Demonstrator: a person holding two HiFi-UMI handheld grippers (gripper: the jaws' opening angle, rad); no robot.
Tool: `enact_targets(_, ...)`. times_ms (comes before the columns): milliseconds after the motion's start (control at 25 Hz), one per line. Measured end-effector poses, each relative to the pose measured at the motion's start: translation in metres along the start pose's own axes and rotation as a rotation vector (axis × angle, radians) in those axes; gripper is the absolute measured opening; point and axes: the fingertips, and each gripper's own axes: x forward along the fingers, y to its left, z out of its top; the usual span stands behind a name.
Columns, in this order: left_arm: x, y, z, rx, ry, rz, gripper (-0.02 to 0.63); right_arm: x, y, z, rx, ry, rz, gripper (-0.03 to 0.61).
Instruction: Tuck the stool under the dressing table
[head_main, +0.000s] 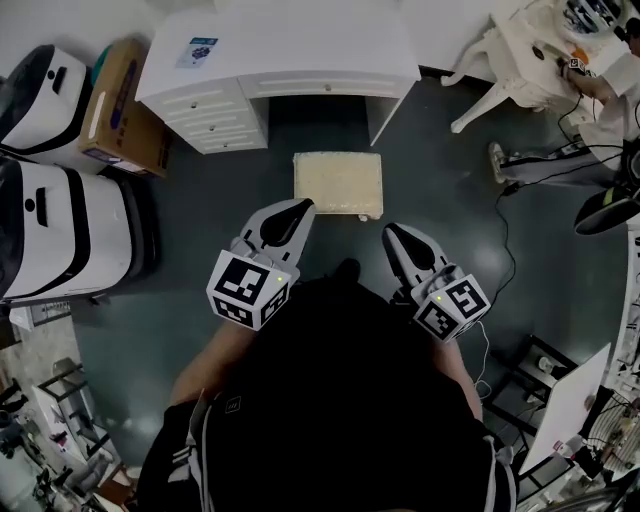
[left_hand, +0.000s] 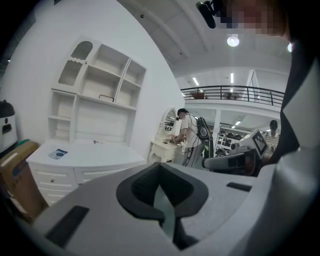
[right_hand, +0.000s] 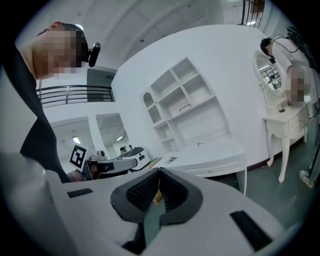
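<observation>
Dark floor, stool before dressing table, cardboard box alongside

A cardboard box is seen at the upper left of the head view, with two white-and-black machines ranged down the left edge. A white chair is set at the upper right — a white board is propped at the lower right. White shelves are shown upper left in the left gripper view.
</observation>
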Motion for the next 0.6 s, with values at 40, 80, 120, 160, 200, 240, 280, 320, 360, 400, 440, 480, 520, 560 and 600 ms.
enact_targets(40,0.005,-0.001,0.000,-0.007,0.002,0.015,0.006,-0.003,-0.007,0.001,0.001,0.003,0.012,0.020)
enact_targets(80,0.010,-0.002,-0.001,-0.015,0.004,0.030,0.006,-0.006,-0.014,0.002,0.002,0.006,0.022,0.020)
enact_targets(120,0.015,-0.002,-0.003,-0.023,0.005,0.046,0.006,-0.009,-0.021,0.002,0.002,0.011,0.030,0.020)
enact_targets(160,0.019,-0.002,-0.004,-0.032,0.006,0.061,0.006,-0.011,-0.029,0.001,0.002,0.019,0.037,0.020)
enact_targets(200,0.025,-0.002,-0.005,-0.041,0.006,0.074,0.006,-0.012,-0.038,-0.001,-0.002,0.031,0.041,0.020)
enact_targets(240,0.031,-0.002,-0.006,-0.050,0.005,0.083,0.006,-0.013,-0.047,-0.003,-0.006,0.046,0.045,0.020)
enact_targets(280,0.037,-0.003,-0.007,-0.060,0.007,0.089,0.006,-0.014,-0.055,-0.005,-0.009,0.060,0.049,0.020)
enact_targets(320,0.043,-0.005,-0.007,-0.067,0.012,0.090,0.006,-0.014,-0.061,-0.004,-0.009,0.070,0.054,0.020)
enact_targets(360,0.049,-0.006,-0.007,-0.069,0.017,0.091,0.006,-0.014,-0.066,-0.003,-0.007,0.075,0.062,0.020)
enact_targets(400,0.054,-0.006,-0.006,-0.068,0.019,0.092,0.006,-0.012,-0.070,0.000,-0.005,0.077,0.070,0.020)
enact_targets(440,0.059,-0.004,-0.004,-0.066,0.016,0.096,0.006,-0.008,-0.074,0.003,-0.005,0.078,0.078,0.020)
enact_targets(480,0.063,-0.002,-0.001,-0.066,0.010,0.101,0.006,-0.003,-0.077,0.006,-0.007,0.079,0.085,0.020)
enact_targets(520,0.067,0.001,0.002,-0.068,0.003,0.106,0.006,0.003,-0.080,0.008,-0.011,0.082,0.093,0.020)
enact_targets(560,0.070,0.004,0.005,-0.068,-0.002,0.109,0.006,0.009,-0.082,0.010,-0.016,0.086,0.100,0.020)
enact_targets(600,0.073,0.007,0.006,-0.067,-0.003,0.111,0.006,0.016,-0.084,0.013,-0.022,0.092,0.105,0.020)
